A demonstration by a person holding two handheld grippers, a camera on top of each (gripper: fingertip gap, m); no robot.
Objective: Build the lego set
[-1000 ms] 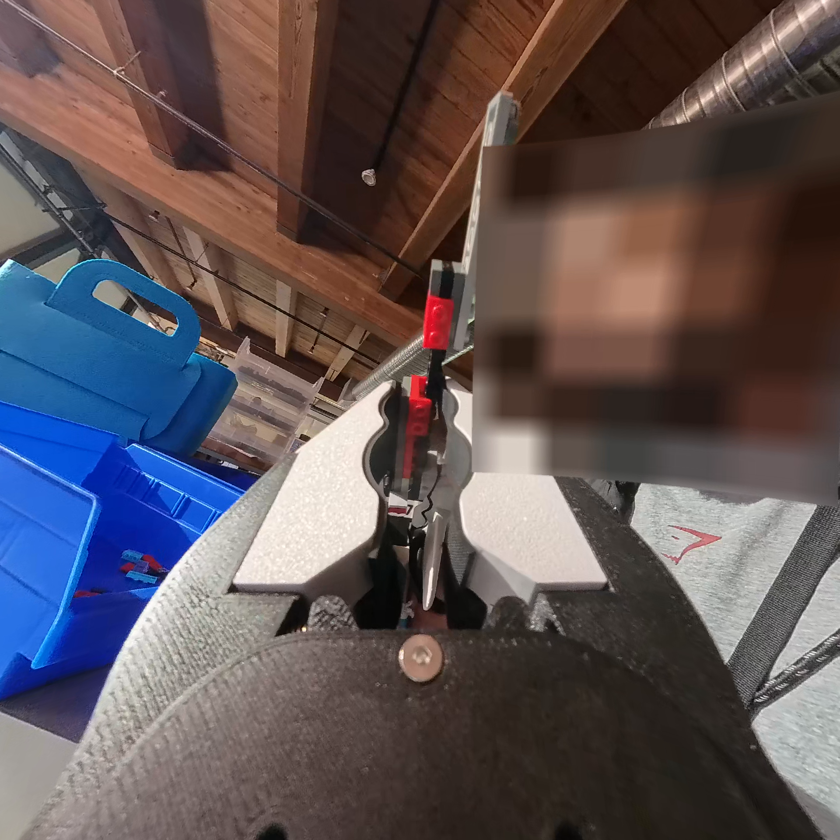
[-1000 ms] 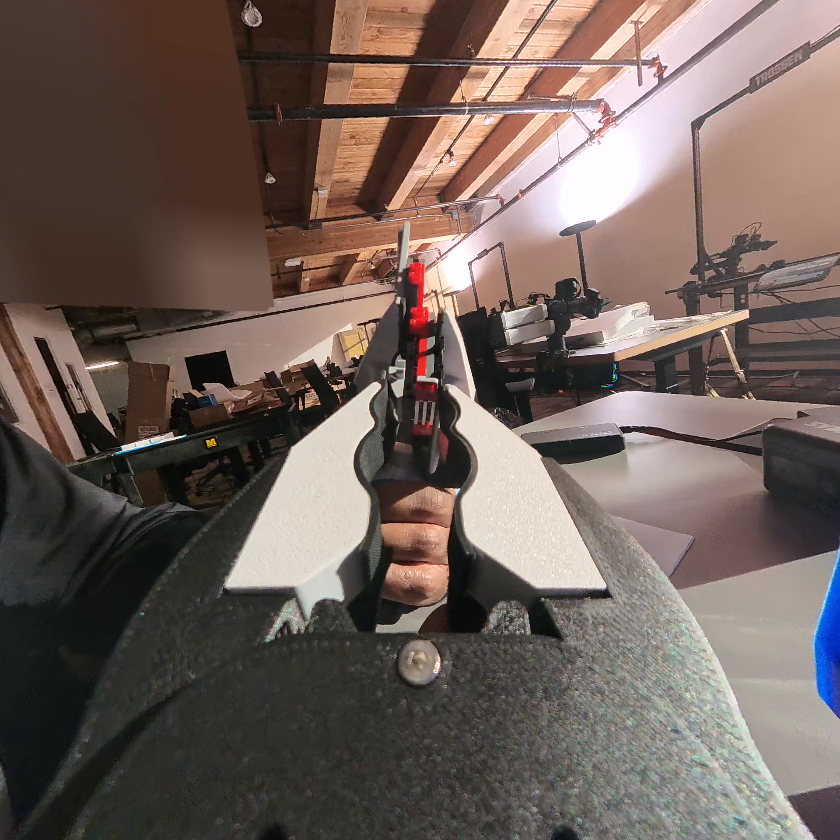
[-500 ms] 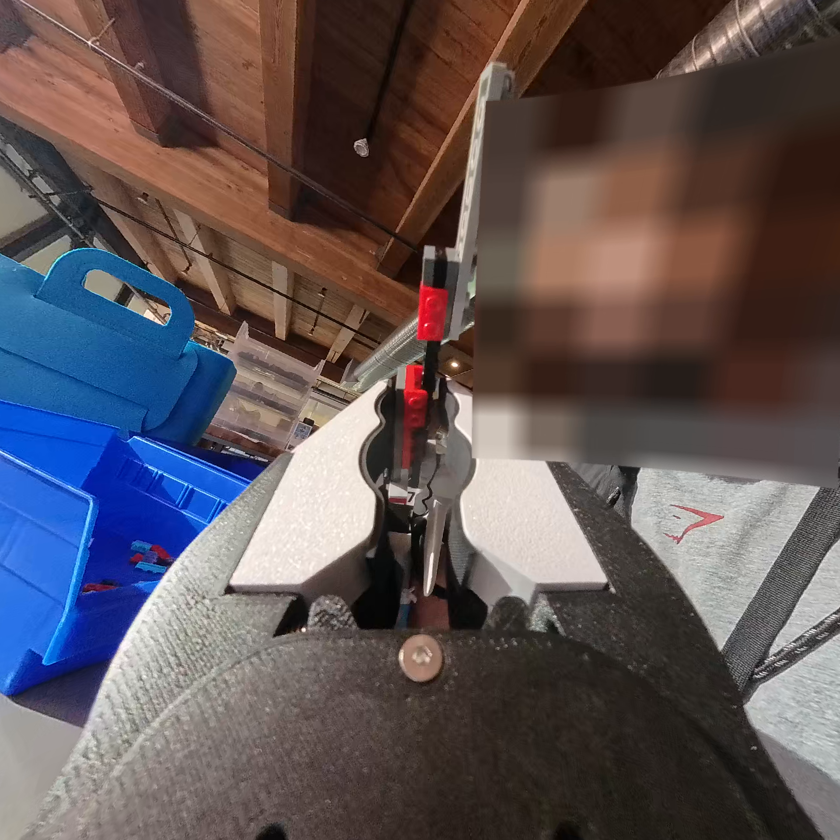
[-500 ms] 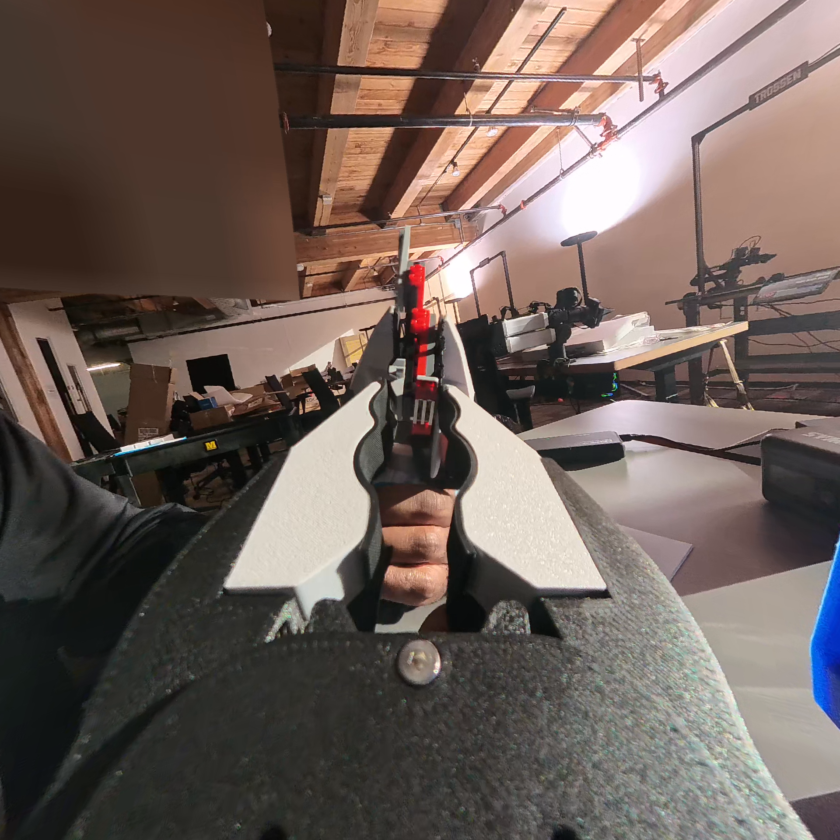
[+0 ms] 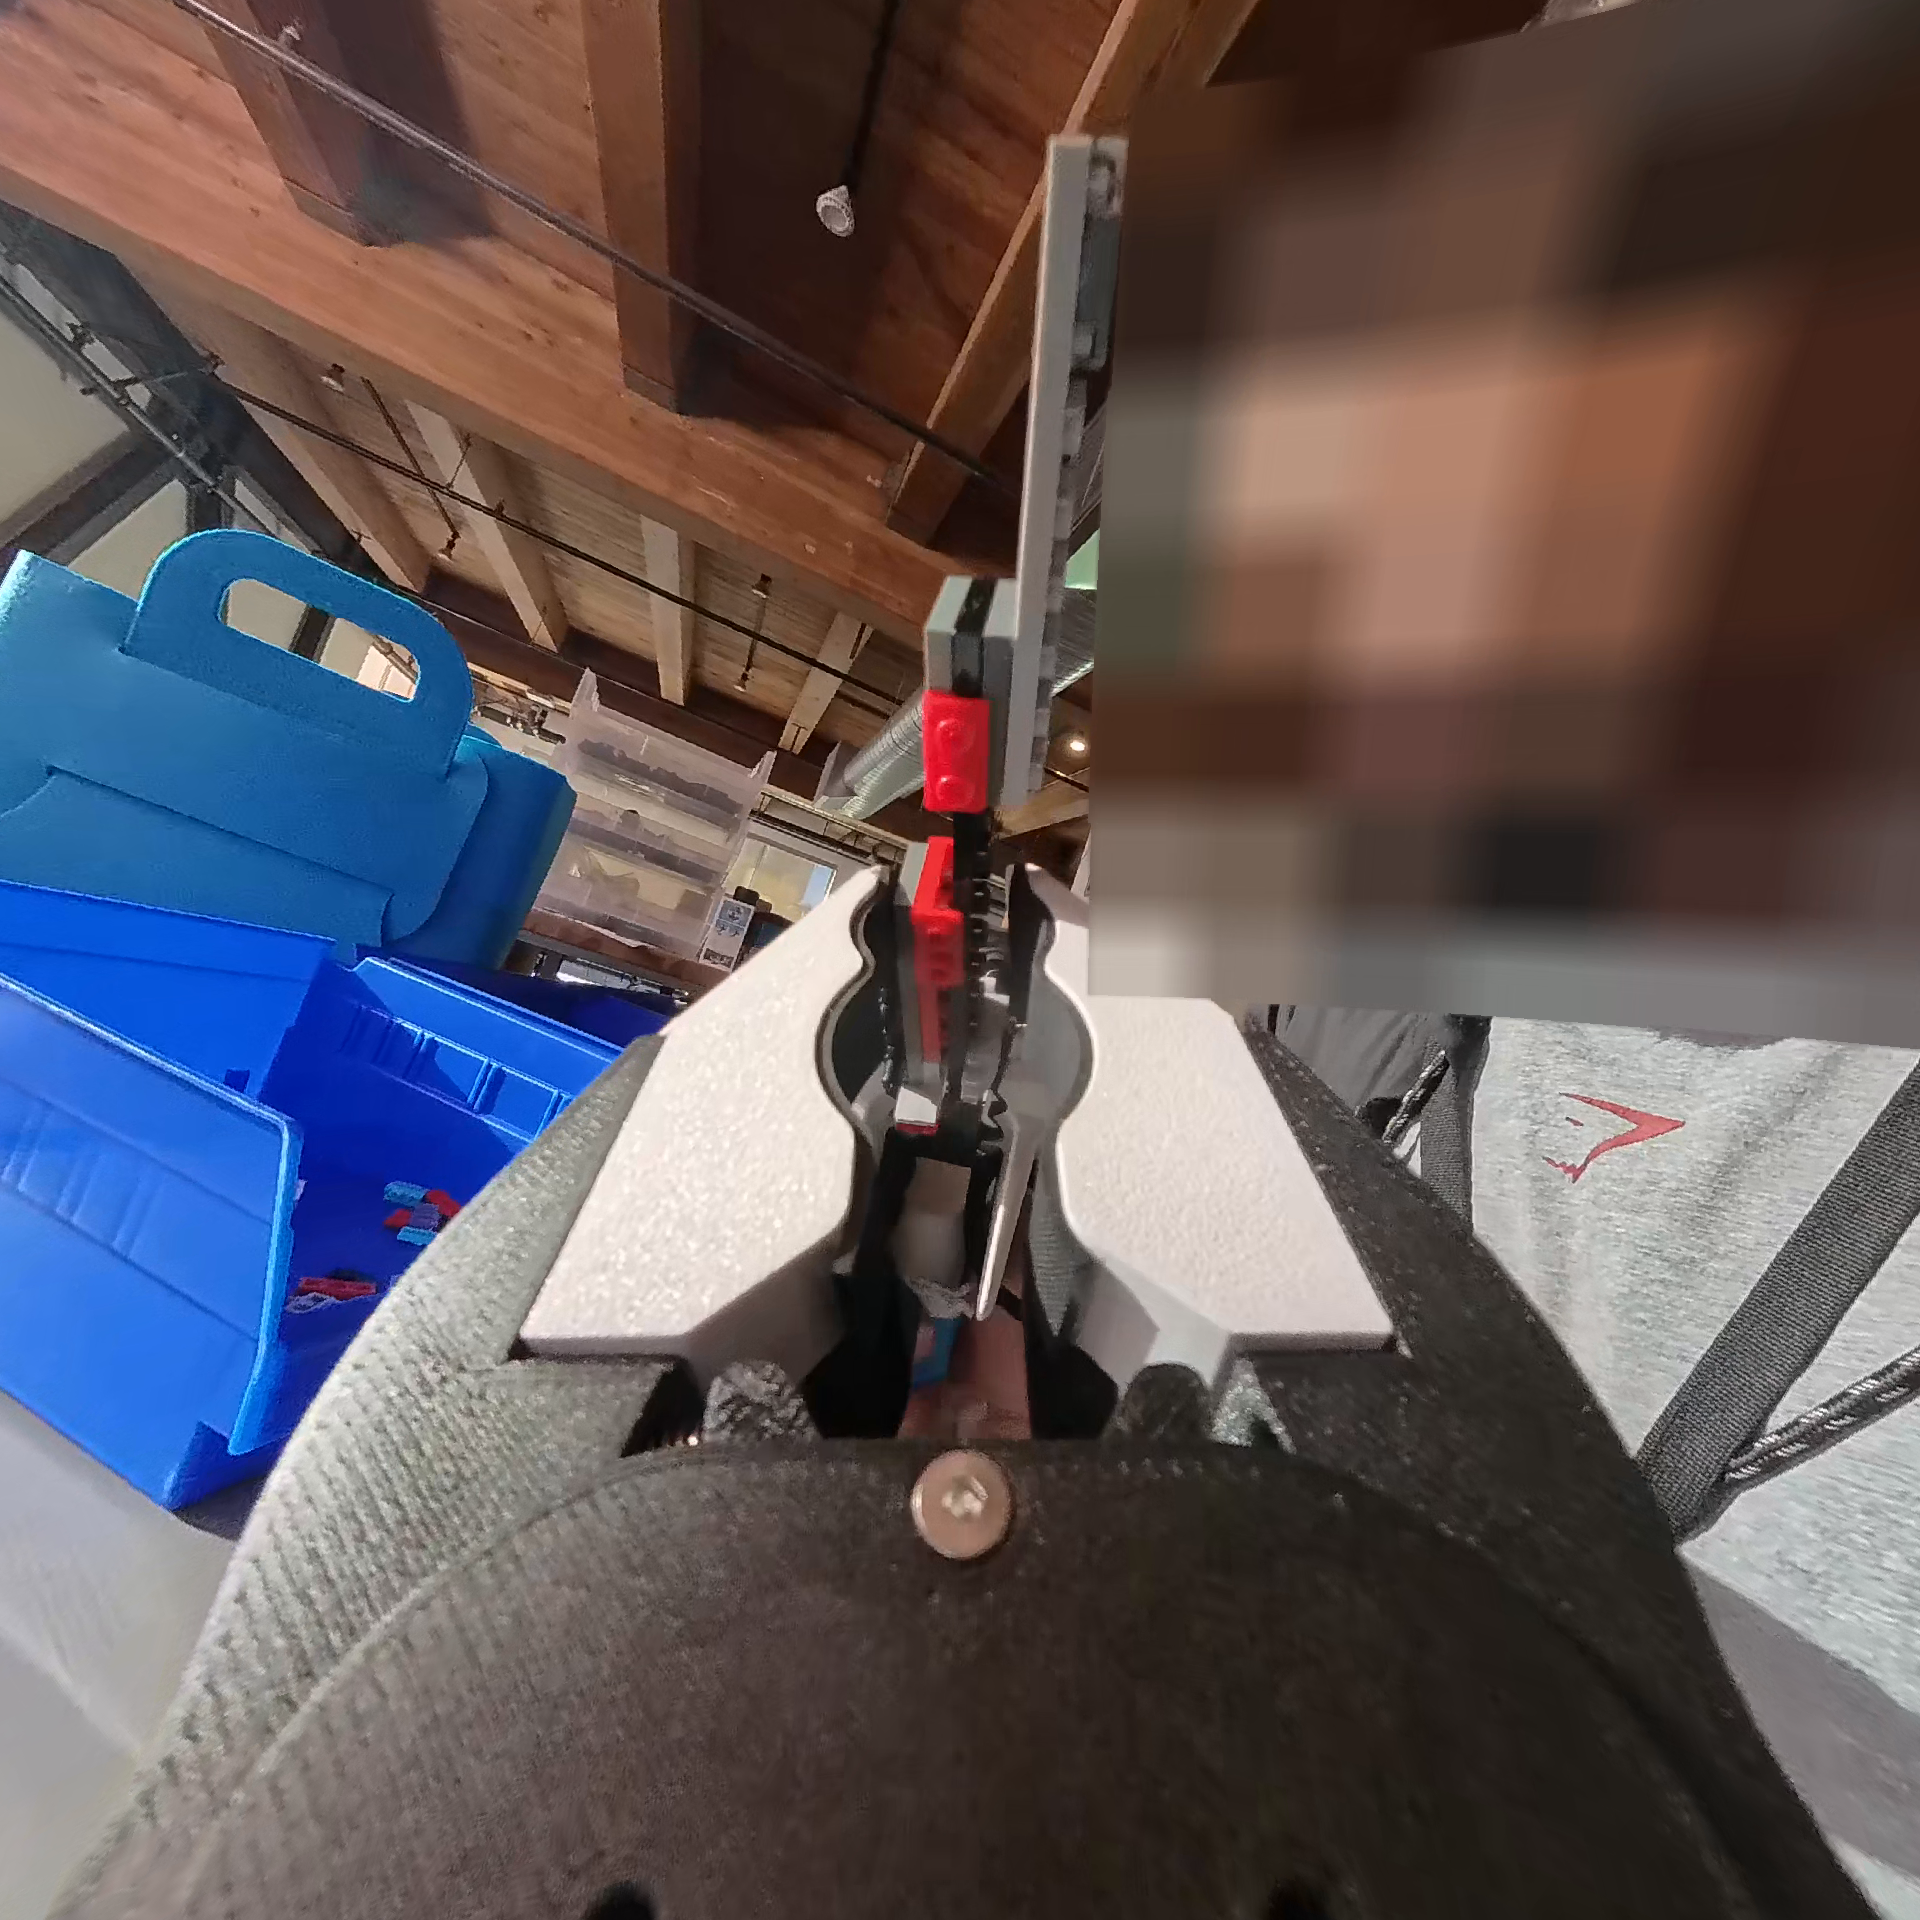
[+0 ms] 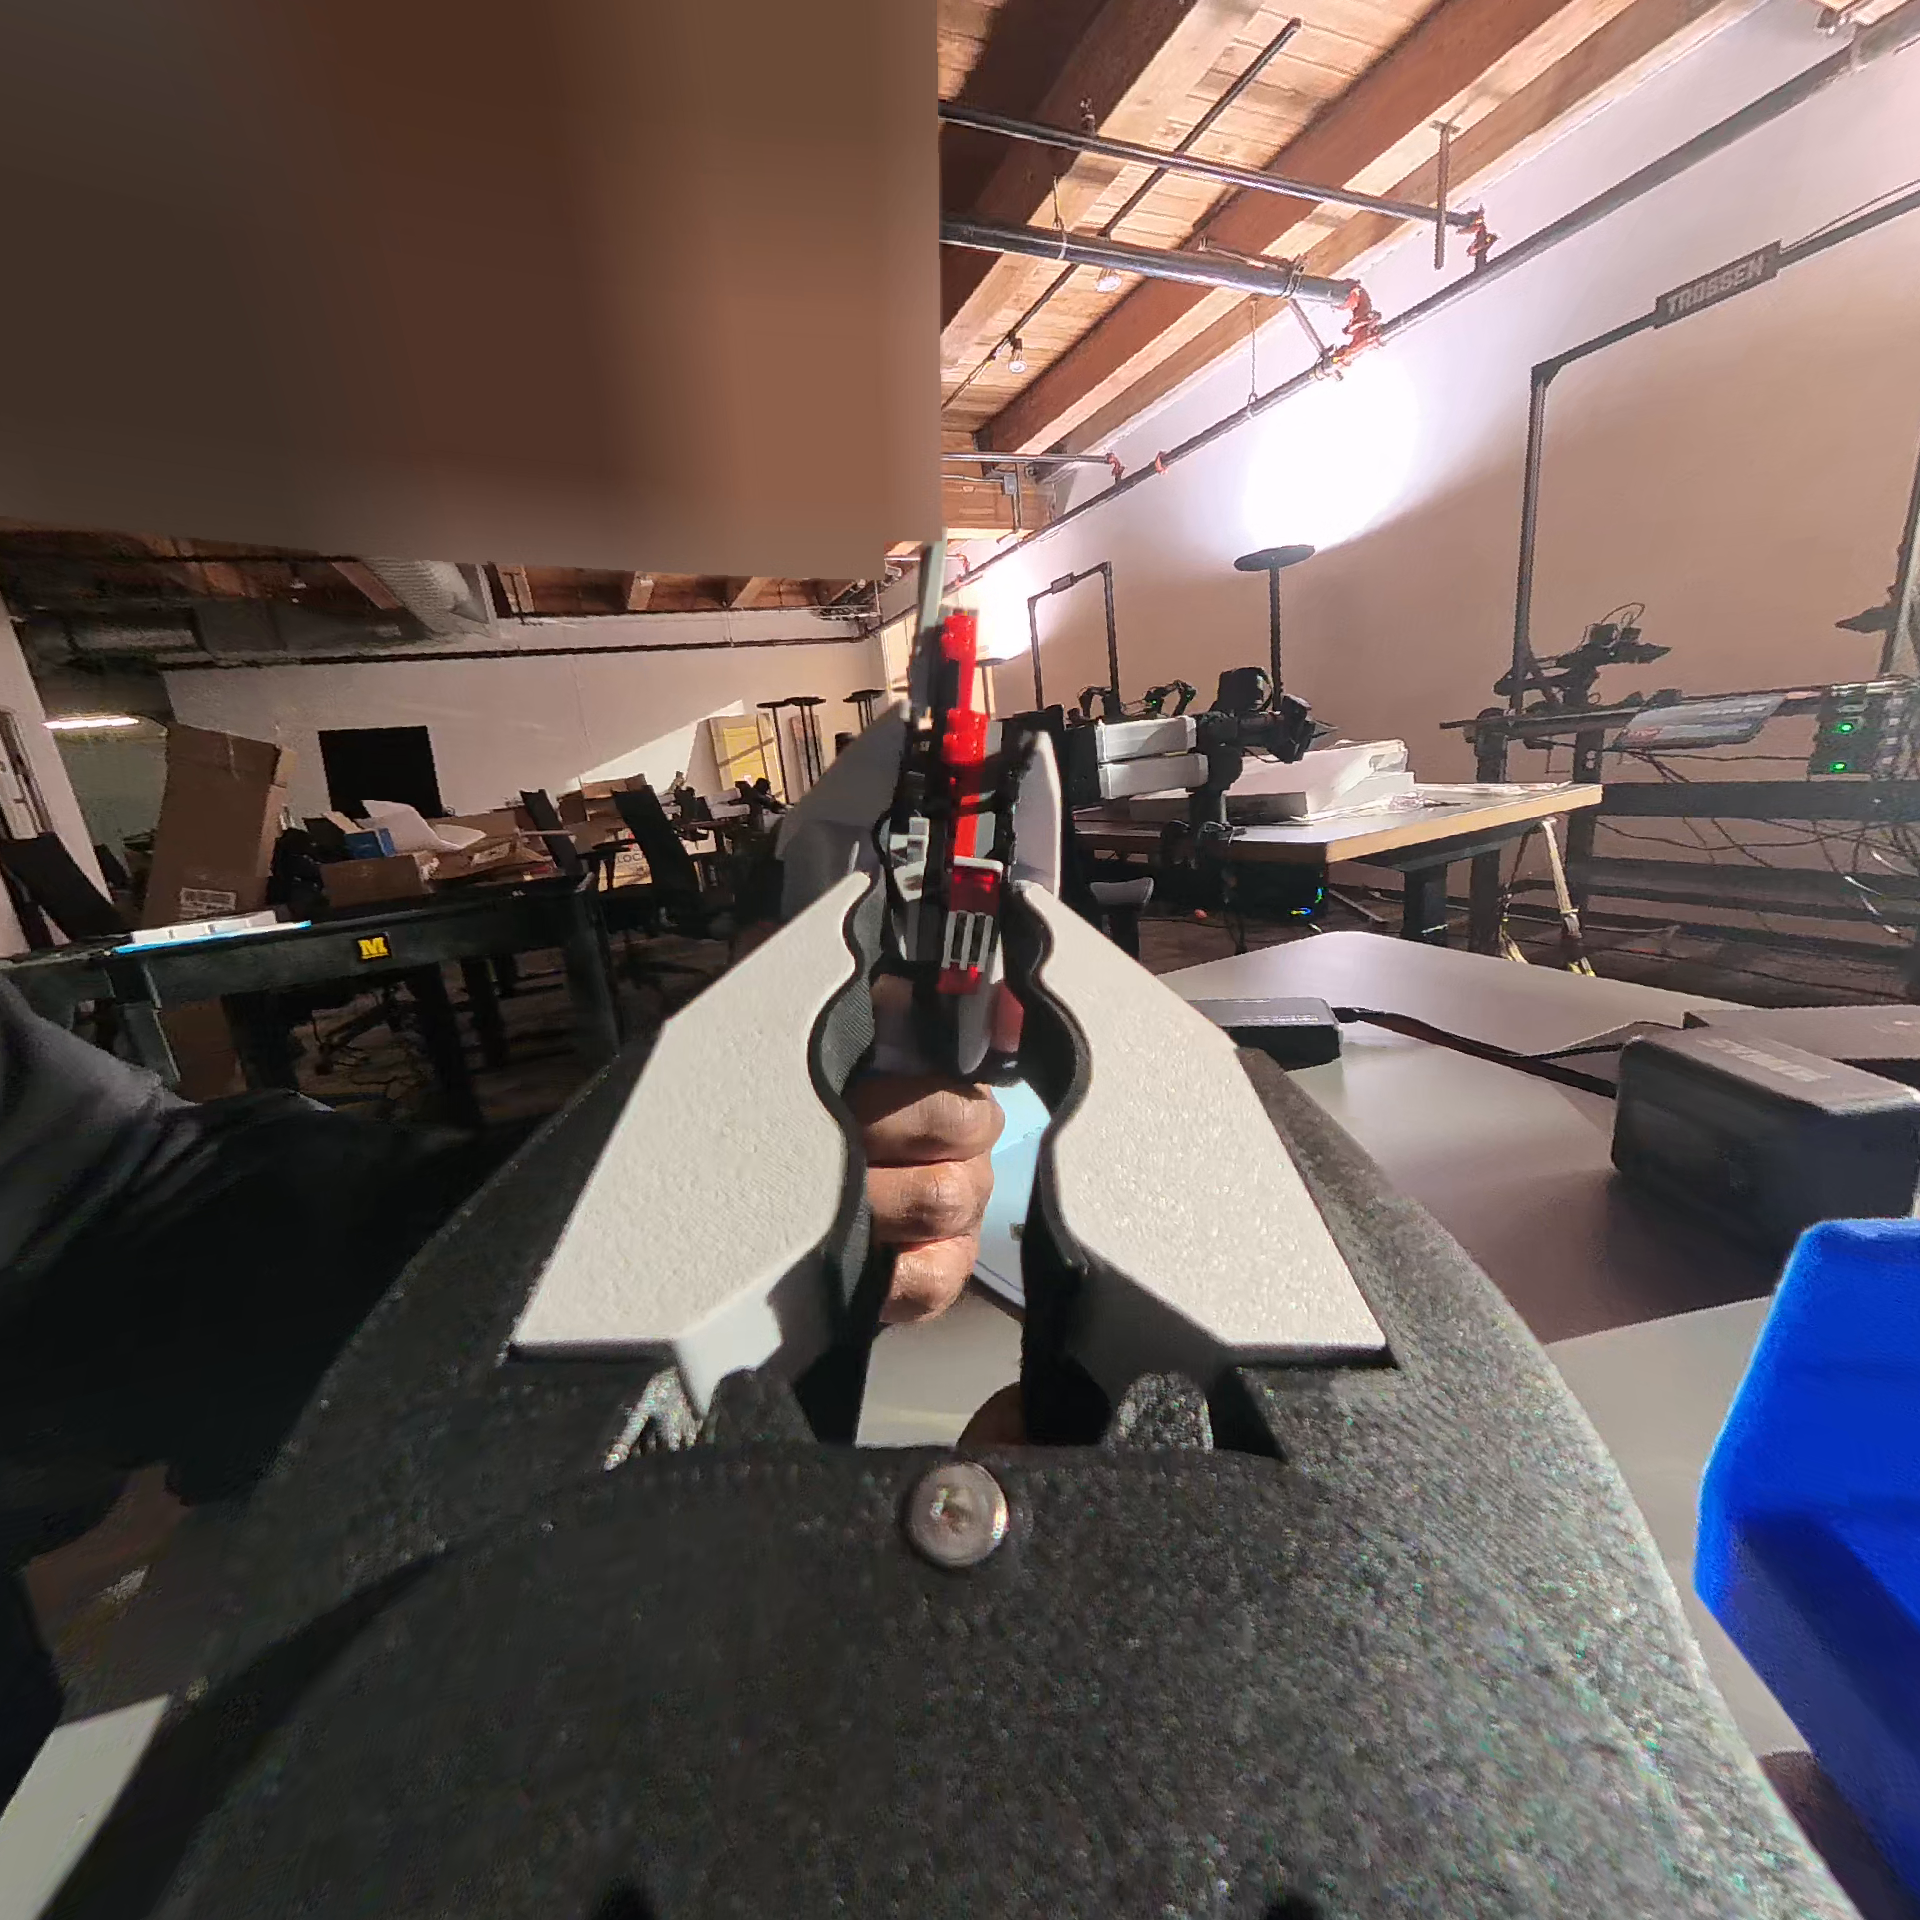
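Note:
Both grippers hold one lego assembly up in the air. In the left wrist view my left gripper is shut on the lego assembly. It is made of red bricks, black parts and a long grey plate that stands upright above the fingers. In the right wrist view my right gripper is shut on the same assembly from the other side. The left gripper's pale fingers show just beyond it. A hand shows behind the right fingers.
Blue bins with loose lego pieces and a blue handled case stand at the left. A person in a grey shirt is close on the right. A grey table carries black boxes. A blue bin corner is near. Left and right tips are no more than a few centimetres apart.
Both grippers have tilted a little with the assembly still held. In the left wrist view the grey plate now stands more upright. Neither grip has changed.

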